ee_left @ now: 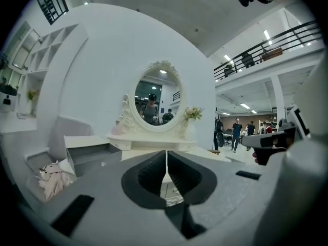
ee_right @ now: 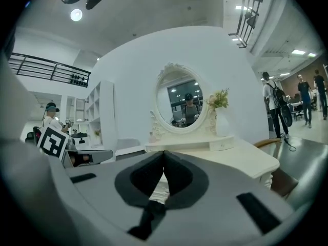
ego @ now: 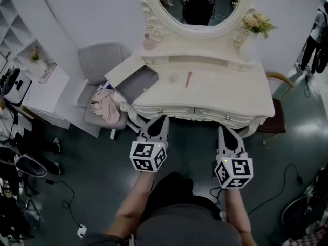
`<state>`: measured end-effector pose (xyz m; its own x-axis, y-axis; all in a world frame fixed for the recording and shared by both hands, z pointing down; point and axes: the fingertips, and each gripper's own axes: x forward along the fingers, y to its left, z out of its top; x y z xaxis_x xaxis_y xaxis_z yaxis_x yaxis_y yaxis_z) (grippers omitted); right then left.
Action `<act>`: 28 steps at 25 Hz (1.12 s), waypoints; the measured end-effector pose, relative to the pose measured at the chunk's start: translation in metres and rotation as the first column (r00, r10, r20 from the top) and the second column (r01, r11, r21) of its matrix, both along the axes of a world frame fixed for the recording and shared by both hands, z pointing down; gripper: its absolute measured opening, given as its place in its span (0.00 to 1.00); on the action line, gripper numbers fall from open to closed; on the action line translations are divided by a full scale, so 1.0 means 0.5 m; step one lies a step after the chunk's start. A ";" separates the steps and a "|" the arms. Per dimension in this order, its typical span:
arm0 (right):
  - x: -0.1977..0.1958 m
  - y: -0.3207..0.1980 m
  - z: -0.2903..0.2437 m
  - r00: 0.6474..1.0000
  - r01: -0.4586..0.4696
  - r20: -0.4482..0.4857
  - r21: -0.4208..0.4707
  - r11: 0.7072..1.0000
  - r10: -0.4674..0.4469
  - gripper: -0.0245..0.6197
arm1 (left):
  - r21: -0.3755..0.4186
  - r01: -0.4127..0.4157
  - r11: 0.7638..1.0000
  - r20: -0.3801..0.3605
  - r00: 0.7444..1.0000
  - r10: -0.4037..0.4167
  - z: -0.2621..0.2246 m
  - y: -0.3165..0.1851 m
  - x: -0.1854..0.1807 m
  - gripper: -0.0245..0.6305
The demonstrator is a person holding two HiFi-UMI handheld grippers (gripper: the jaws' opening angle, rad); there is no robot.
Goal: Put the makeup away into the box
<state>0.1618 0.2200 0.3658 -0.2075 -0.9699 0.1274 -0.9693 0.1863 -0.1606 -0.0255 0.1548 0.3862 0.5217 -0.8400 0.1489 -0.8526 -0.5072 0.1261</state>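
Note:
A grey open box (ego: 137,82) stands on the left end of the white vanity table (ego: 230,94). A pink makeup stick (ego: 188,79) and a small pale pink round item (ego: 174,77) lie on the tabletop beside it. Both grippers hover in front of the table's near edge, apart from everything. My left gripper (ego: 160,120) is shut and empty; in the left gripper view its jaws (ee_left: 166,154) meet, with the box (ee_left: 87,157) ahead to the left. My right gripper (ego: 223,130) is also shut and empty (ee_right: 163,154).
An oval mirror (ego: 197,4) backs the table, with a flower vase (ego: 256,24) at its right and a pink bottle (ego: 149,43) at its left. A grey chair with clothes (ego: 105,106) stands left of the table, a wooden chair (ego: 277,114) right. Cables run across the floor.

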 end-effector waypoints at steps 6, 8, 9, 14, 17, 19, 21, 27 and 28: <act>0.003 -0.030 0.009 0.999 0.030 0.012 -0.016 0.999 -0.029 0.05 | -0.016 0.020 1.000 0.020 1.000 -0.020 0.009 -0.020 0.000 0.05; 0.005 -0.050 0.011 0.999 0.033 0.014 -0.020 0.999 -0.032 0.05 | -0.024 0.025 0.999 0.020 1.000 -0.024 0.014 -0.038 0.002 0.12; 0.005 -0.060 0.013 0.999 0.035 0.016 -0.022 0.999 -0.035 0.05 | -0.028 0.027 0.999 0.020 0.999 -0.026 0.017 -0.047 0.001 0.14; 0.007 -0.111 0.022 0.999 0.032 0.016 -0.034 0.999 -0.032 0.05 | -0.048 0.033 0.998 0.017 0.999 -0.032 0.035 -0.108 -0.001 0.22; 0.015 -0.158 0.023 1.000 0.022 0.018 -0.036 0.999 -0.021 0.05 | -0.049 0.042 0.998 0.022 0.999 -0.041 0.041 -0.164 -0.003 0.27; 0.019 -0.193 0.023 1.000 0.016 0.017 -0.040 0.999 -0.015 0.05 | -0.053 0.048 0.997 0.028 0.999 -0.046 0.046 -0.204 -0.004 0.30; 0.018 -0.231 0.022 1.000 0.015 0.015 -0.048 0.999 -0.014 0.05 | -0.063 0.047 0.997 0.038 0.998 -0.045 0.053 -0.243 -0.003 0.33; 0.013 -0.358 0.019 1.000 0.006 0.000 -0.061 0.998 -0.006 0.05 | -0.093 0.026 0.995 0.050 0.999 -0.021 0.077 -0.369 0.006 0.38; 0.013 -0.377 0.019 1.000 0.000 -0.002 -0.063 0.998 0.000 0.05 | -0.098 0.021 0.995 0.052 0.999 -0.016 0.081 -0.387 0.007 0.38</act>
